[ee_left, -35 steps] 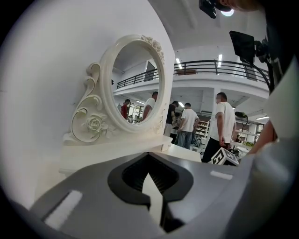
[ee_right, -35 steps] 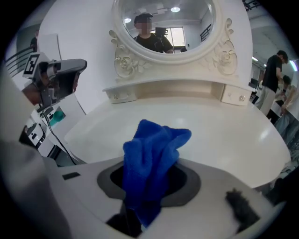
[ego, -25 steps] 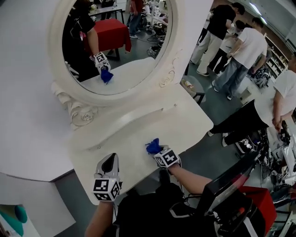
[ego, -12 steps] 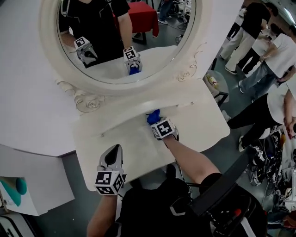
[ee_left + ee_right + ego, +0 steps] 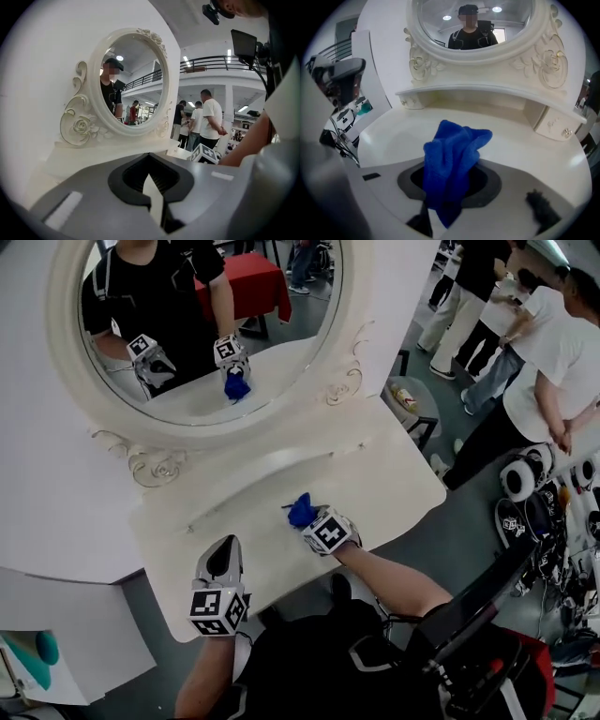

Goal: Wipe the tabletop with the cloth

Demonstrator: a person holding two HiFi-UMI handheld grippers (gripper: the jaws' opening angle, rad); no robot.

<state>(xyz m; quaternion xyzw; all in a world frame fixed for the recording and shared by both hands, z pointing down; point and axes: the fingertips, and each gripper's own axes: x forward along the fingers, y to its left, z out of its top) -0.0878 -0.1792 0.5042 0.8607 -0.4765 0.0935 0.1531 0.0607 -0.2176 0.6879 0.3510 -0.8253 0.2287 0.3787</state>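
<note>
The blue cloth point(image 5: 301, 510) is bunched in my right gripper point(image 5: 309, 519), which is shut on it over the middle of the white tabletop point(image 5: 394, 479). In the right gripper view the cloth point(image 5: 454, 157) stands up from between the jaws of that gripper point(image 5: 445, 206), with the tabletop point(image 5: 525, 150) beyond it. My left gripper point(image 5: 225, 557) is at the table's front left edge, apart from the cloth. In the left gripper view its jaws point(image 5: 153, 183) are shut with nothing between them.
An oval mirror point(image 5: 197, 315) in a carved white frame stands at the back of the table over a low ledge point(image 5: 281, 460). A white wall point(image 5: 37, 474) is on the left. Several people point(image 5: 553, 362) and a stool point(image 5: 412, 399) are on the right.
My right gripper has drawn the cloth back from near the mirror's ledge toward the table's front. The left gripper has stayed at the front left edge. The head view has shifted.
</note>
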